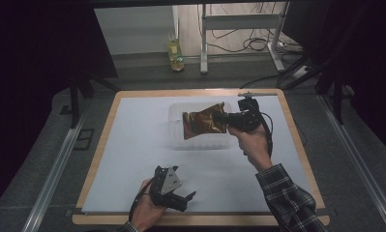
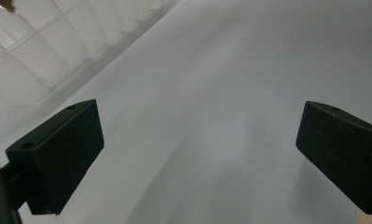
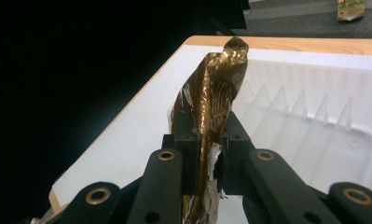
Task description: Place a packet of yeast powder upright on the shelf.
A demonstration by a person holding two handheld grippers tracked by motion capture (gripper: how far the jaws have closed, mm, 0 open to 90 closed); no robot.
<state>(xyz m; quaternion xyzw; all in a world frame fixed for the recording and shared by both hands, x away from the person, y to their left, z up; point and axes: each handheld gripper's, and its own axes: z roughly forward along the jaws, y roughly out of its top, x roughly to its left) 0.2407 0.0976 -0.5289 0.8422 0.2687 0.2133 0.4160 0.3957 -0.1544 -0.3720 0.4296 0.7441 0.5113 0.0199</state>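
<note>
Your right gripper [image 1: 228, 121], clamped on the crinkled gold foil pouch [image 1: 204, 123], holds it directly above the clear plastic tray [image 1: 175, 126].

Looks like a lab or recording studio rather than a home. Wooden desk [image 1: 101, 145] covered with a plain white sheet [image 1: 142, 145], lit from above, with dark curtains [image 1: 31, 72] hanging on both sides. Grey carpeted floor [image 1: 36, 159] crossed by metal rails [image 1: 52, 171] along each flank of the desk. Behind it, a white metal frame stand [image 1: 239, 29] with loose cables [image 1: 258, 43] coiled on the floor, and a lone bottle [image 1: 175, 53] of yellowish liquid standing there. Bare, staged, set up for filming handwork.
</note>
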